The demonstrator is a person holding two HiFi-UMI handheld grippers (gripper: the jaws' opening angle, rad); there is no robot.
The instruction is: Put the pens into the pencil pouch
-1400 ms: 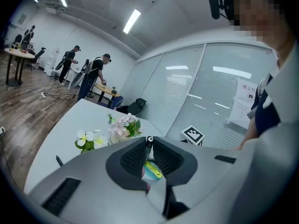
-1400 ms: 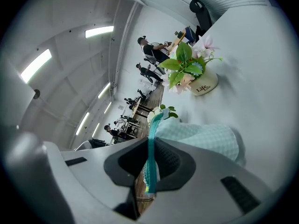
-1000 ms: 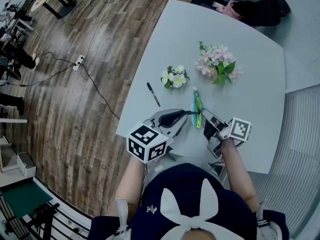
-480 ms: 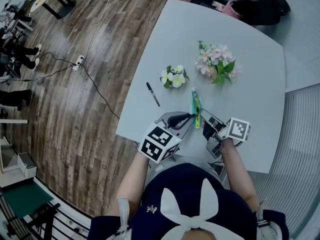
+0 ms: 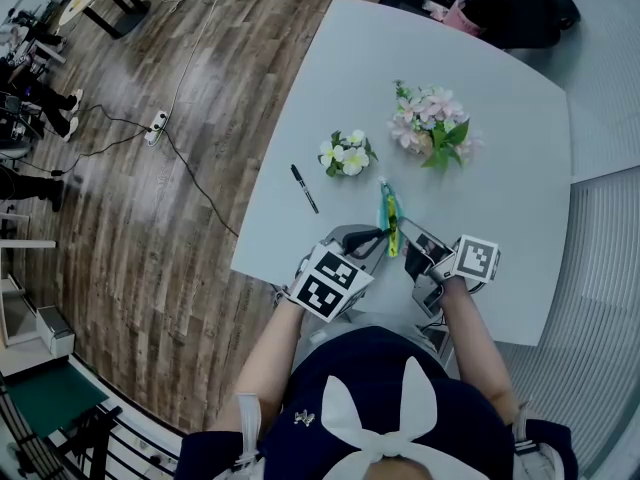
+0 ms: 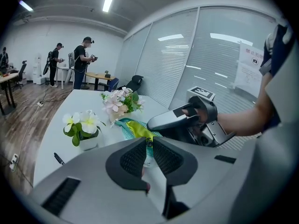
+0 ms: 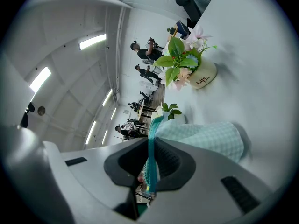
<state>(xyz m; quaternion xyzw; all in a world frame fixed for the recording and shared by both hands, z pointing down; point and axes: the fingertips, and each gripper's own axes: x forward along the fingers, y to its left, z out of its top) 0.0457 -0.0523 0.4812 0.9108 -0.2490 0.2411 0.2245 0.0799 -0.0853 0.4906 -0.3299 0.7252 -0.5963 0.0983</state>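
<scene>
**A:** Item one, pencil pouch (image 5: 390,211). Count, place, handling?

**B:** One. It lies on the surface (image 5: 500,198) near the front edge, between the two grippers, and its open mouth shows yellow lining. I judge it soft, light, limp checked fabric that is likely to sag and slide unless pinned. The best hold is the firmer teal zip edge.

**A:** Is it held there?

**B:** Right gripper (image 7: 152,143): fingers clamped on that teal edge. Left gripper (image 6: 148,143): fingers almost together, pinching a small dark tab (image 6: 148,140) at the mouth. I take the tab for the zip pull but cannot confirm it.

**A:** Item two, pens?

**B:** One in view. The pen (image 5: 305,189) is black and lies loose on the surface, apart to the left of the pouch, with neither gripper touching it. I judge it light, stiff, slim and smooth, so apt to roll. Take it across mid-barrel.

**A:** Remainder?

**B:** Two pots. The small flower pot (image 5: 346,156) has white blooms and stands between pen and pouch, farther back. The large flower pot (image 5: 433,126) has pink blooms and stands beyond the pouch.
</scene>
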